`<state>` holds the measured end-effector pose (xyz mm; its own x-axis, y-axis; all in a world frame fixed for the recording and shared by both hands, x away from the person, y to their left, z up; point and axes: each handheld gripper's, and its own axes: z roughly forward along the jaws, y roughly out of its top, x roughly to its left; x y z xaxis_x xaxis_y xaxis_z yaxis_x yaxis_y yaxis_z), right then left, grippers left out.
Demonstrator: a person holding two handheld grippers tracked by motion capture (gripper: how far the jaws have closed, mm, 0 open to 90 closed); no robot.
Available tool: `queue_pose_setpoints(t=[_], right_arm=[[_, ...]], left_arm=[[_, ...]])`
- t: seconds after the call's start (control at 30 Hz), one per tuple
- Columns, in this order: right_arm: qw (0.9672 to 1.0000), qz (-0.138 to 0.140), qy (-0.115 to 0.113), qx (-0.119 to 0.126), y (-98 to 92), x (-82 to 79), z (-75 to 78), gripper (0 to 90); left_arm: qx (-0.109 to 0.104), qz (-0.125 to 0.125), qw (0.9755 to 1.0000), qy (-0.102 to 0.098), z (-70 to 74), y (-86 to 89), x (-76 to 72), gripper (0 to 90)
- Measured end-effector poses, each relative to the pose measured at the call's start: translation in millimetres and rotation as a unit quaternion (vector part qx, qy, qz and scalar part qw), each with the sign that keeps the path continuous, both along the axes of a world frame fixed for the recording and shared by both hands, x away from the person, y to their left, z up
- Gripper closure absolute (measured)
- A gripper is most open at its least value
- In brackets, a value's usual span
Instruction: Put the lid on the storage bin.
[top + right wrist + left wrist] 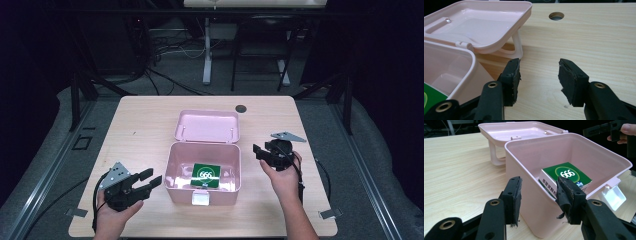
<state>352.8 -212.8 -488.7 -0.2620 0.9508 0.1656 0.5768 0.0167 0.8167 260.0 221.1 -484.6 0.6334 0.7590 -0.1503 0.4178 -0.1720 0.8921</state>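
A pale pink plastic box (202,182) with rounded corners stands open near the middle of the worktop (145,125), a little toward the person's edge, its lid (207,126) swung back flat behind it on the hinge with the loop handle tucked underneath and a white latch (201,198) on its front wall. Inside lies a green and white carton (206,175) marked 666, tilted against the floor of the box, with small print too blurred to read. The left gripper (150,179) sits by the box's left wall and the right gripper (256,151) off its right rim, both with jaws spread wide and nothing between them.
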Motion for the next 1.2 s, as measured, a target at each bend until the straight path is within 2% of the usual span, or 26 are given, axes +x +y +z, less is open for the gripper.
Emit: queue_pose_setpoints(t=[0.13, 0.27, 0.53, 0.63, 0.73, 0.77, 0.83, 0.97, 1.1, 1.2], right_arm=[[1.0, 0.005, 0.002, -0.004, 0.8, -1.6, -0.3, 51.8], [0.9998, 0.017, 0.009, 0.006, 1.3, -1.2, 0.3, 51.9], [0.9996, 0.029, 0.006, 0.0, 7.2, 1.8, 9.9, 52.4], [0.9991, 0.038, 0.017, -0.004, 12.7, 8.7, 14.3, 52.6], [0.999, 0.041, 0.018, -0.005, 14.2, 12.0, 17.5, 52.7], [0.9989, 0.043, 0.018, -0.001, 14.8, 14.2, 19.1, 53.0], [0.998, 0.051, 0.03, 0.02, 15.4, 21.1, 23.1, 53.5], [0.9973, 0.052, 0.046, 0.025, 17.1, 30.6, 28.1, 53.8], [0.9972, 0.053, 0.05, 0.019, 19.5, 37.1, 32.3, 53.5], [0.9974, 0.056, 0.042, 0.015, 23.3, 42.7, 37.2, 51.1]], left_arm=[[0.001, 0.0, 1.0, 0.003, 0.1, 2.2, 1.5, 55.0], [0.001, 0.003, 1.0, 0.003, 0.2, 4.1, 2.8, 55.1], [-0.001, 0.01, 0.9999, 0.007, 1.8, 8.4, 4.8, 55.5], [0.0, 0.008, 0.9999, 0.011, 1.2, 7.0, 5.8, 55.5], [0.002, 0.004, 0.9999, 0.014, 2.1, 6.8, 6.4, 55.5], [0.002, 0.002, 0.9999, 0.015, 2.5, 6.7, 6.4, 55.4], [0.0, 0.004, 0.9999, 0.014, 2.2, 5.9, 6.5, 55.3], [0.001, 0.001, 0.9999, 0.015, 1.9, 5.4, 7.4, 55.1], [0.004, 0.003, 0.9999, 0.016, 2.3, 4.0, 8.6, 55.1], [0.003, -0.001, 0.9999, 0.016, 2.3, 2.9, 10.1, 54.6]])
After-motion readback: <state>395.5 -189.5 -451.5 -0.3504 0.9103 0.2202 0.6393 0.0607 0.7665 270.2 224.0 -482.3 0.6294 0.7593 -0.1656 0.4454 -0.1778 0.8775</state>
